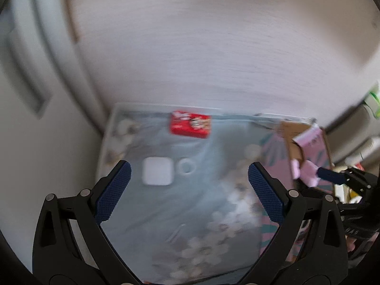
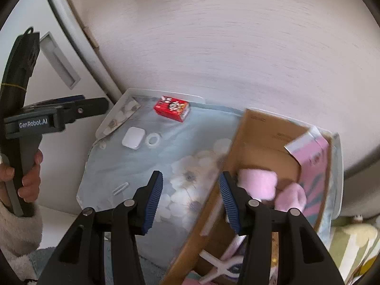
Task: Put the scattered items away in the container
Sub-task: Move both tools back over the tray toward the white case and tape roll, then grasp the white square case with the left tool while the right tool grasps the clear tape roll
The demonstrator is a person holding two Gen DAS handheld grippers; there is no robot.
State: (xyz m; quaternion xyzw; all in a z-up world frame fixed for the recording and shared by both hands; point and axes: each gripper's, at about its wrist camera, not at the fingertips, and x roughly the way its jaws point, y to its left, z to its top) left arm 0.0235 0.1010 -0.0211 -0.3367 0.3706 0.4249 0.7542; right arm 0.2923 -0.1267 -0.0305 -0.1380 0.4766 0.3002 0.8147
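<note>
A red snack box (image 1: 190,126) (image 2: 172,108) lies at the far edge of a flowered blue-grey cloth (image 1: 180,204) (image 2: 142,163). A white square case (image 1: 157,171) (image 2: 133,137), a white ring (image 1: 186,166) (image 2: 152,140) and a paper clip (image 2: 120,188) (image 1: 176,233) lie on it. A cardboard box (image 2: 258,133) (image 1: 291,137) at the right holds pink soft items (image 2: 257,182). My left gripper (image 1: 188,190) is open and empty above the cloth, near the case. My right gripper (image 2: 191,201) is open and empty over the box's left wall.
A pale wall (image 2: 237,47) rises behind the cloth. A white door frame (image 2: 78,47) stands at the left. A pink carton (image 2: 313,147) leans in the box's far right corner. Clutter lies at the right beyond the box (image 1: 356,190).
</note>
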